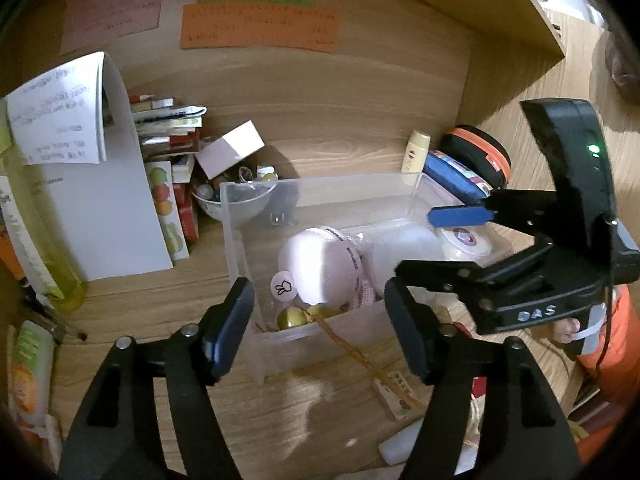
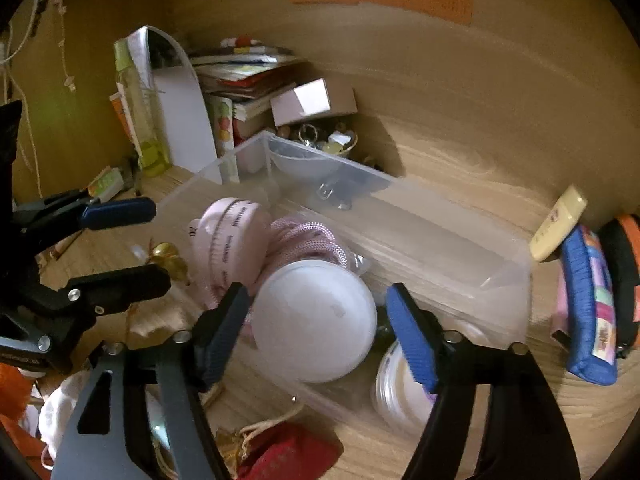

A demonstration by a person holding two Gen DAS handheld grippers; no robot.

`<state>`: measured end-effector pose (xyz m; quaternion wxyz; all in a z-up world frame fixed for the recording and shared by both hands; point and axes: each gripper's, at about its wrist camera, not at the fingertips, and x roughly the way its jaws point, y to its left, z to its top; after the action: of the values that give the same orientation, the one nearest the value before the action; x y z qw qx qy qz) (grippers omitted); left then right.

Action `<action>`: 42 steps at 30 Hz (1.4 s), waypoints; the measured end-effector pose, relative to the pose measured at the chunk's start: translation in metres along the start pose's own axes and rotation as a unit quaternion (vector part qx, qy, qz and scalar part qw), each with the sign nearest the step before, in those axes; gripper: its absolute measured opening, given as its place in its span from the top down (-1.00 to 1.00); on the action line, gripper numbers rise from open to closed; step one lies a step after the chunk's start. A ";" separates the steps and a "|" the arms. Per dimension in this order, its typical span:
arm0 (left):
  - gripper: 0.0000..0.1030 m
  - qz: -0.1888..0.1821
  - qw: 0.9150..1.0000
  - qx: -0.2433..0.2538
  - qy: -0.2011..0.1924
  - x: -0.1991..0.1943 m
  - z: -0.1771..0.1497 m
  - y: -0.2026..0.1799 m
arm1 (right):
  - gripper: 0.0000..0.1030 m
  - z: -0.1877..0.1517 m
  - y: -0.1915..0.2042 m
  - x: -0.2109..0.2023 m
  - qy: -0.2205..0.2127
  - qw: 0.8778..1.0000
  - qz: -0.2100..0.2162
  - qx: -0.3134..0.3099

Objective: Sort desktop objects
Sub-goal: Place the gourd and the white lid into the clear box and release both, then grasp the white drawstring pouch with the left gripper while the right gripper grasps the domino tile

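Left wrist view: the left gripper is seen with jaws spread wide, nothing between the pads, above the near wall of the clear plastic bin on the wooden desk. Inside the bin lie a pink round case and a gold bell. The right gripper is seen over the bin's right end.

Right wrist view: the right gripper's jaws are seen wide apart, flanking a white domed disc in the bin without pressing it. A blue pouch lies outside, to the right.

one clear bin, two grippers, one white bowl, three wall notes
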<state>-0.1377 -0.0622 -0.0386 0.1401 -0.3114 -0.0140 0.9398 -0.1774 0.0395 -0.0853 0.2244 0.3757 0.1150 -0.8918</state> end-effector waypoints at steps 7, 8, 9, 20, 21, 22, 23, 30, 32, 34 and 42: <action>-0.46 0.012 1.000 -0.022 0.010 -0.014 -0.005 0.005 | -0.54 -0.013 0.005 -0.027 -0.008 1.000 -0.006 -0.002; -0.48 0.014 0.999 -0.026 0.013 -0.017 -0.007 0.005 | -0.55 -0.016 0.005 -0.030 -0.008 1.000 -0.007 -0.001; -0.50 0.015 0.999 -0.029 0.016 -0.020 -0.008 0.006 | -0.55 -0.019 0.005 -0.034 -0.008 1.000 -0.008 0.001; -0.84 0.020 0.998 -0.047 0.028 -0.060 -0.036 -0.008 | -0.58 -0.065 0.012 -0.067 -0.006 1.000 -0.004 0.022; -0.85 0.018 0.998 -0.049 0.030 -0.063 -0.039 -0.010 | -0.58 -0.069 0.013 -0.069 -0.006 1.000 -0.004 0.023; -0.85 0.015 0.998 -0.050 0.033 -0.066 -0.043 -0.013 | -0.58 -0.074 0.015 -0.071 -0.005 1.000 -0.003 0.023; -0.85 0.013 0.998 -0.048 0.037 -0.069 -0.047 -0.017 | -0.58 -0.079 0.016 -0.073 -0.004 1.000 -0.002 0.024; -0.86 0.001 0.998 -0.036 0.061 -0.083 -0.081 -0.041 | -0.58 -0.113 0.032 -0.085 0.002 1.000 0.006 0.018; -0.86 -0.008 0.997 -0.034 0.068 -0.085 -0.089 -0.047 | -0.58 -0.120 0.036 -0.085 0.009 1.000 0.013 0.017; -0.86 -0.012 0.997 -0.029 0.074 -0.084 -0.096 -0.052 | -0.58 -0.128 0.041 -0.084 0.014 1.000 0.021 0.017; -0.86 -0.008 0.992 -0.036 0.119 -0.060 -0.114 -0.055 | -0.56 -0.146 0.052 -0.075 0.022 0.999 0.040 0.011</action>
<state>-0.0108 -0.0326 -0.0892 0.1367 -0.4257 -0.0334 0.8939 -0.0156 0.0720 -0.1344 0.2526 0.4019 0.0946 -0.8751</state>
